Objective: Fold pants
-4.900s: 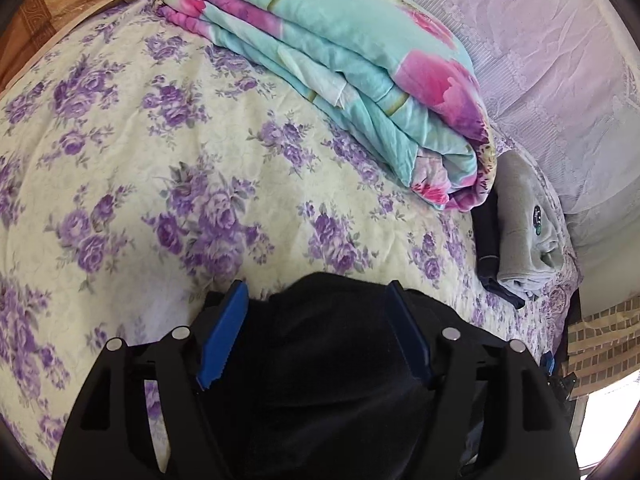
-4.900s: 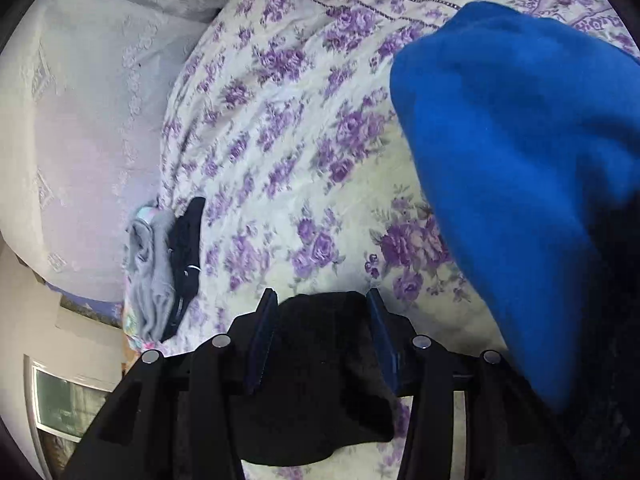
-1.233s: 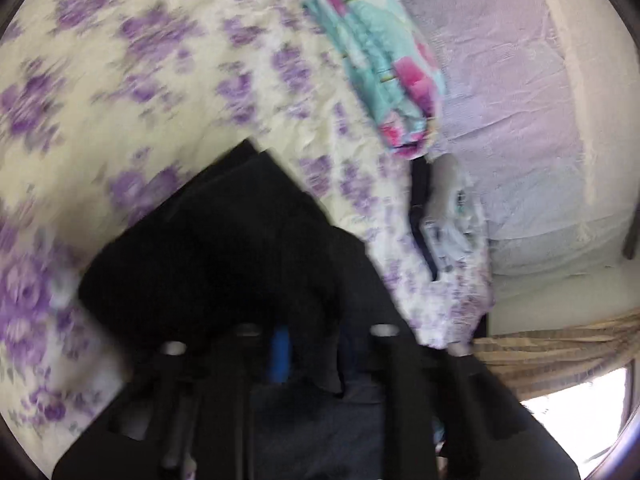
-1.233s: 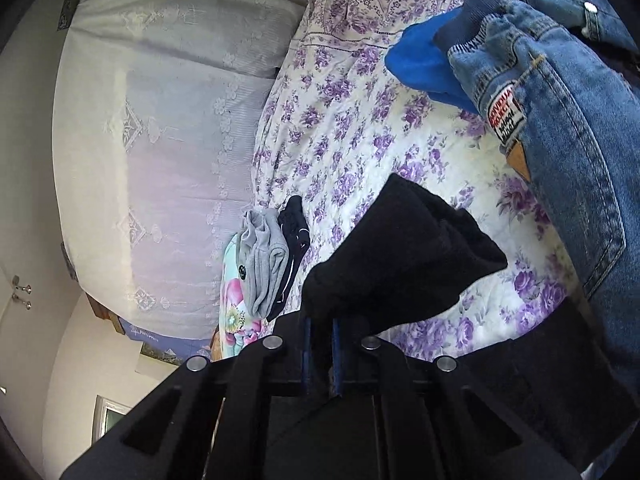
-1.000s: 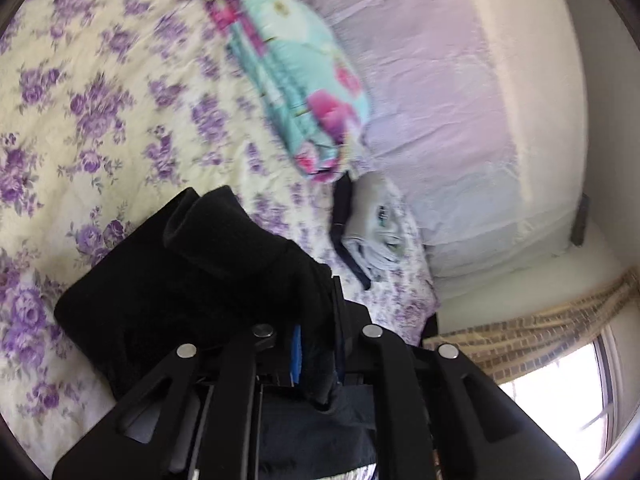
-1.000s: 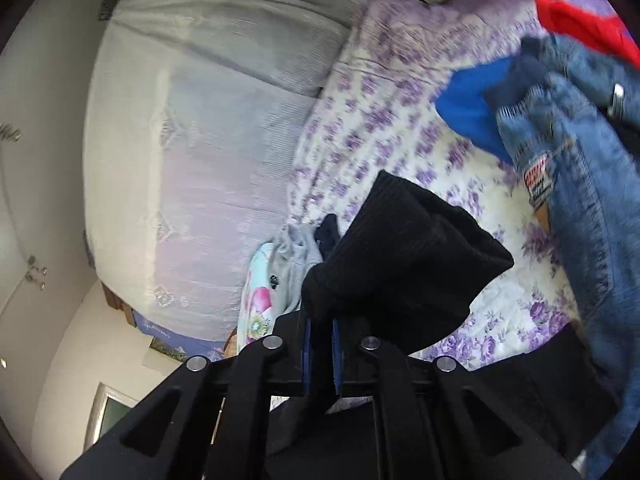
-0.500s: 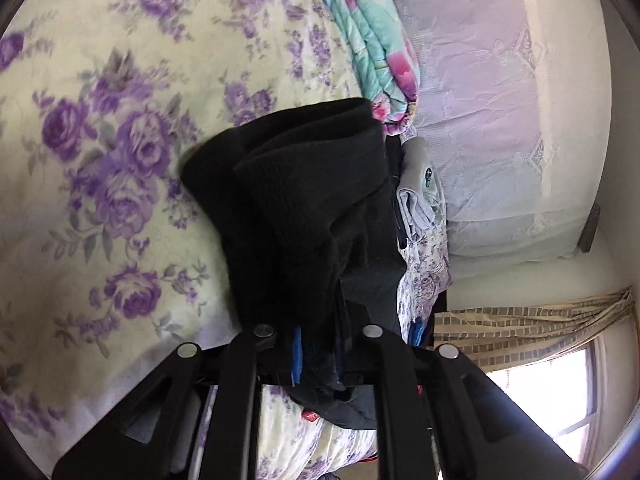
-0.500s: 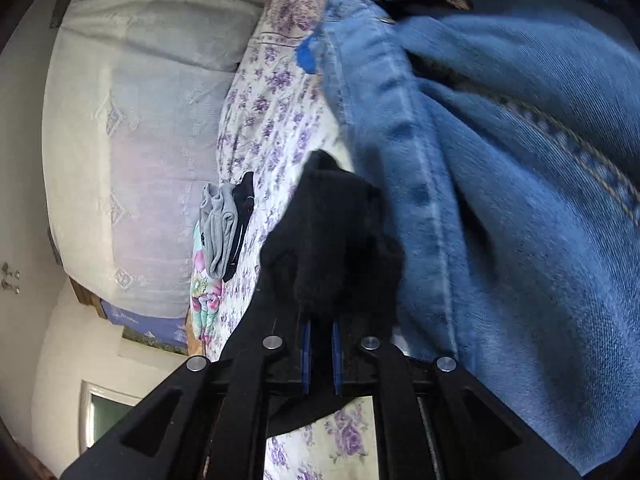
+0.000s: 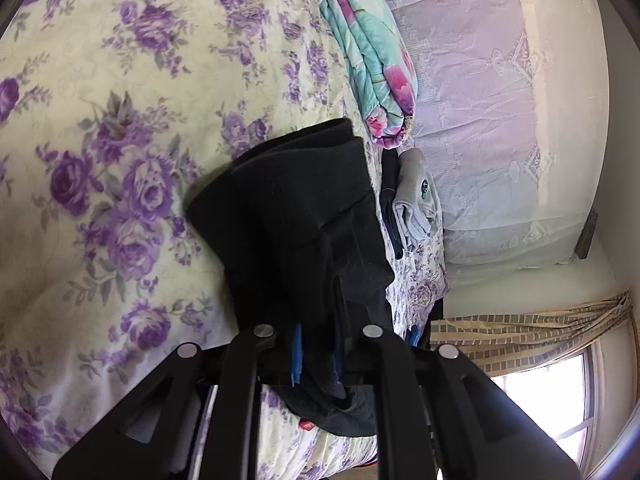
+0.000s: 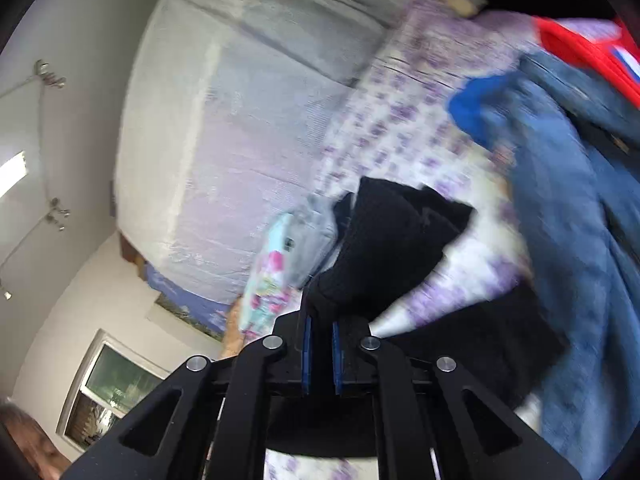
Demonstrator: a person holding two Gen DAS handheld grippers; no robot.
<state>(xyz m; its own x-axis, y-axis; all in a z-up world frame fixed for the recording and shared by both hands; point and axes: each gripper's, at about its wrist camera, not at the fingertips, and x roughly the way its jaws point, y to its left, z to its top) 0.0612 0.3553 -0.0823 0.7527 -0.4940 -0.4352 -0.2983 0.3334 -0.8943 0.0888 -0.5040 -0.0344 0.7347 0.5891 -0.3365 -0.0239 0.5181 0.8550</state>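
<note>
The black pants are bunched and folded, held above the purple-flowered bedspread. My left gripper is shut on one edge of them, blue pads just showing. My right gripper is shut on another part of the same black pants, which hang up and to the right of its fingers. More black cloth lies below the right gripper. The right wrist view is blurred by motion.
A folded turquoise floral quilt lies at the bed's far side, with folded grey and black garments beside it against a lace-covered headboard. Blue jeans, a blue garment and red cloth lie to the right.
Both grippers closed on the black pants and lifted them off the bed. In the last half second the right gripper swung back away from the jeans; the left hold stays much the same.
</note>
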